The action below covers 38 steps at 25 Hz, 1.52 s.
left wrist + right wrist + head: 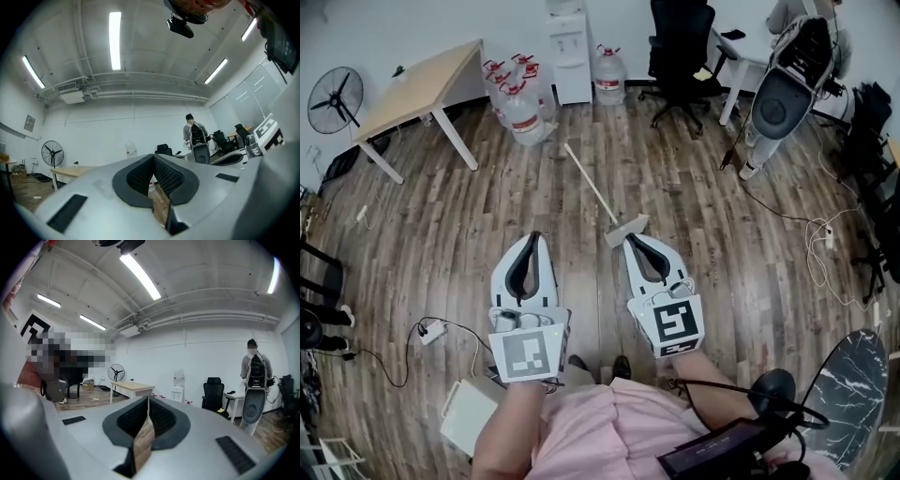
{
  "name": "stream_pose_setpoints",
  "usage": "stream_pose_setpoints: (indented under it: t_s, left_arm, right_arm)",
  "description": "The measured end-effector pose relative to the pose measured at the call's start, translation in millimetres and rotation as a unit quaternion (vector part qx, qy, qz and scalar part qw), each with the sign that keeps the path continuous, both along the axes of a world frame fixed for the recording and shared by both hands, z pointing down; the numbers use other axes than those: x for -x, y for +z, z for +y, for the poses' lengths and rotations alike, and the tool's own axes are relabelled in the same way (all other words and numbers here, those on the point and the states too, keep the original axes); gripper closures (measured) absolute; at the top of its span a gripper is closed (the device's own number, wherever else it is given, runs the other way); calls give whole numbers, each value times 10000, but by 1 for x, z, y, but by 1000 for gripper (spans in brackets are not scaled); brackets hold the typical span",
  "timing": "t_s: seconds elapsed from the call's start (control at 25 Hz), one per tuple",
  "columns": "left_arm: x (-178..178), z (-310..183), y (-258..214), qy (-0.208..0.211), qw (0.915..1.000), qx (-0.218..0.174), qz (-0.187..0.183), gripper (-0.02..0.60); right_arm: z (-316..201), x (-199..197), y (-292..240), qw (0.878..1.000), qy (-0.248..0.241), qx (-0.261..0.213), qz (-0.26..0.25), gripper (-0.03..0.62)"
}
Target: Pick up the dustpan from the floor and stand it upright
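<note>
The dustpan (626, 230) lies flat on the wooden floor in the head view, its long pale handle (591, 183) running away to the upper left. My right gripper (631, 240) is shut and empty, its tip just at the near edge of the pan. My left gripper (533, 238) is also shut and empty, a little to the left of the pan over bare floor. Both gripper views look out level across the room, and the dustpan is hidden in them. In those views the left gripper (153, 157) and the right gripper (148, 399) show their dark pads meeting at the tip.
A wooden table (422, 89), water bottles (516, 98), a white dispenser (570, 52) and a black office chair (680, 56) stand at the back. A floor fan (336, 98) is far left. Cables (820, 246) trail on the right; a power strip (431, 330) lies near left. A person (255, 366) stands far off.
</note>
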<state>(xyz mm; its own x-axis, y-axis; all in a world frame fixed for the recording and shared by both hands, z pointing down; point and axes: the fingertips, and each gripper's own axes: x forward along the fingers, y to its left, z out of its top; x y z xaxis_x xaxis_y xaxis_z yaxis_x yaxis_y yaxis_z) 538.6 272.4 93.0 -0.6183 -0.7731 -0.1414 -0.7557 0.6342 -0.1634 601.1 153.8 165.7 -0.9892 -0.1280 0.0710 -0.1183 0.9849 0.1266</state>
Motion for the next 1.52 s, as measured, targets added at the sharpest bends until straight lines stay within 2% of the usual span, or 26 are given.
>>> stream_pose_setpoints:
  t_s: [0.12,0.16,0.24,0.36,0.56,0.76,1.04,1.24,1.36,1.52]
  left_arm:
    - [6,-3,3,-82,9999,11,58,569]
    - [9,-4,5,-93,9999,6,117,569]
    - [19,-7,8,-83,9999,-5,127,569]
    - [44,-7,16,-183,9995,-4,272,569]
    - [108,-11,33,-225,9992,2,327,569]
    - [188,-22,40,-225,9987,-13,454,569]
    - [292,-22,31,-154,9994,-55,319,569]
    - [335,-21,20,-105,9995,-159,268,569]
    - [352,-22,18,-48,9999,-116,27,569]
    - [367,-26,25,3,10000,-37,43,569]
  right_arm:
    - [-10,7,6,10000,-56,27,71,563]
    - [-13,12,8,9999,-91,41,93,532]
    - [-18,23,9,9998,-142,50,95,429]
    - [-25,46,10,9999,-125,11,64,404]
    - [-43,98,24,9998,25,-19,190,404]
    - [-63,172,35,9995,147,-83,282,402]
    - [-78,269,20,9988,402,-238,166,404]
    - [-81,309,2,9981,530,-314,10,407]
    - [-84,322,-3,9976,576,-372,-23,408]
    - [-91,335,2,9975,626,-338,33,414]
